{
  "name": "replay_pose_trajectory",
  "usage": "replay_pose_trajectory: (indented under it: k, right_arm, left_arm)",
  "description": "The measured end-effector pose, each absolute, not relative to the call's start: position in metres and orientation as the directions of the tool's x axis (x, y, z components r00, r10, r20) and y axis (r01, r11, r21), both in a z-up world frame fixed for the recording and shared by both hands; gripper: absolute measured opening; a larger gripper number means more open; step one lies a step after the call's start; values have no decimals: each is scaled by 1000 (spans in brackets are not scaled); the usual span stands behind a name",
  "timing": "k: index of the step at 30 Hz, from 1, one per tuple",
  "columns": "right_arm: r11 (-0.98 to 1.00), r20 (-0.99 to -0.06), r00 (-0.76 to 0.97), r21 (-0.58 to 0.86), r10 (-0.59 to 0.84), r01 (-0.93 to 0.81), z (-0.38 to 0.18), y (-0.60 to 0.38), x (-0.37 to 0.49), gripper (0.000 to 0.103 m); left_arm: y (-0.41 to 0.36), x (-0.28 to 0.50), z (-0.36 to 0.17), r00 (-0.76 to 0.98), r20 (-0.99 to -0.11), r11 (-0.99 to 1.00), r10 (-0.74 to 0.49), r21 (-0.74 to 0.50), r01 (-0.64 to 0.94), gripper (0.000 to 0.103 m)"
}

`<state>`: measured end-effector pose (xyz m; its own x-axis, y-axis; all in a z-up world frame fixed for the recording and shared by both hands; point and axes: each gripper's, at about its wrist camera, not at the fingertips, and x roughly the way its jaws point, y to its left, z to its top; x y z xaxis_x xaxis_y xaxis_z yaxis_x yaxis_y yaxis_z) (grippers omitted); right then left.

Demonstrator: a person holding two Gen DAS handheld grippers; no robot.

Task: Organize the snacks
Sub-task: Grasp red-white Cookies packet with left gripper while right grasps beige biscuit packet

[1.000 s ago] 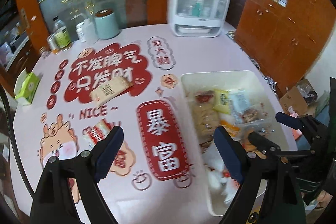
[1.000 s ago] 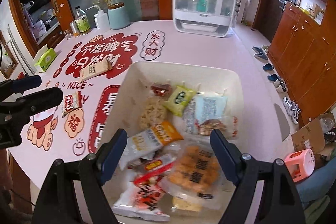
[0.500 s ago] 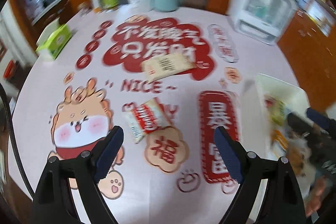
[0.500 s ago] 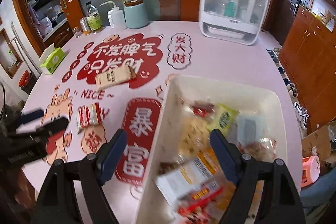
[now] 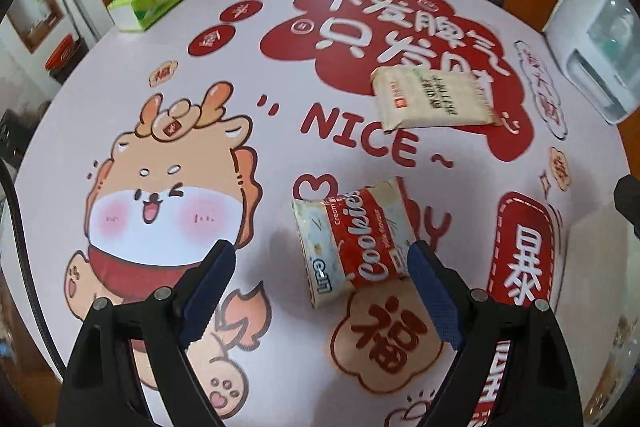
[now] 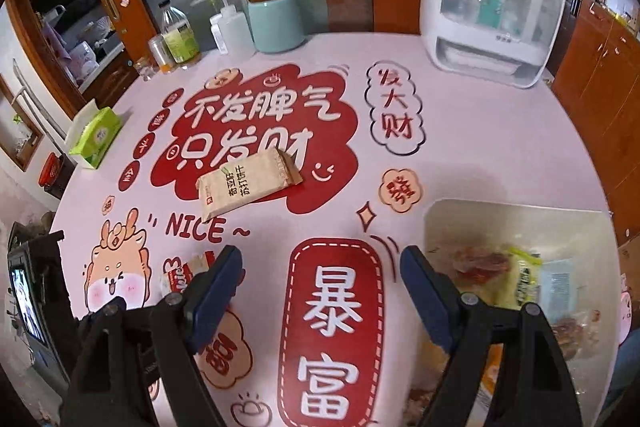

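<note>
Most snacks already sit in the white bin [image 6: 516, 211], right of the right tongs [image 6: 320, 279], spread and empty. Two remain: the cookies packet [image 5: 354, 243] between the spread left tongs [image 5: 320, 281], the soda-cracker packet [image 5: 434, 99] beyond.

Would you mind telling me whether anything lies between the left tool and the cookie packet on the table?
Nothing visible does. The left tool is open above the cookies packet, which lies flat on the tablecloth between its fingers. The beige cracker packet lies farther back, apart from it.
</note>
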<state>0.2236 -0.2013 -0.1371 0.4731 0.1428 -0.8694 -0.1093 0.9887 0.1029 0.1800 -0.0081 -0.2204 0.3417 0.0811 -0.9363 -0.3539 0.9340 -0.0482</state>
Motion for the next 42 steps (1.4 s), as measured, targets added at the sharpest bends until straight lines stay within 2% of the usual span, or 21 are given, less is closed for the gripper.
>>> replay_pose_trajectory:
  k: [17,19,23,26,28,30,37,42]
  right_arm:
    - [986,-898,408,163,166,-44,-172,-172,272,82]
    - [984,-901,397,174,176,-41,-176,-168,276,82]
    - [979,-908,371,205,197,-18,-186,-156,287,82]
    - [972,-913,347,233,214,15,-197,-142,299,82]
    - [967,-917,330,252,224,43,-204,-133,307,83]
    - [963,-921,319,261,225,74,-210,-126,314,89]
    - [934,-942,291,247,168,258,-229,-110,336,98]
    - [938,-962,275,98,2,334,-234,-93,350,99]
  left_arm:
    - [-12,213,-253,274,-955,945,113,18,-327,88]
    - [-2,211,-255,269,-960,949,82,-7,-316,86]
    - [22,203,-249,277,-960,955,47,-38,-296,61]
    - [40,202,-248,283,-959,965,2,-72,-251,53]
    - [51,201,-247,286,-958,971,-15,-83,-226,51]
    - [63,200,-245,299,-954,975,-17,-83,-208,47]
    - [110,208,-244,306,-952,976,7,-61,-209,46]
    - [137,217,-239,332,-943,975,21,-54,-214,46]
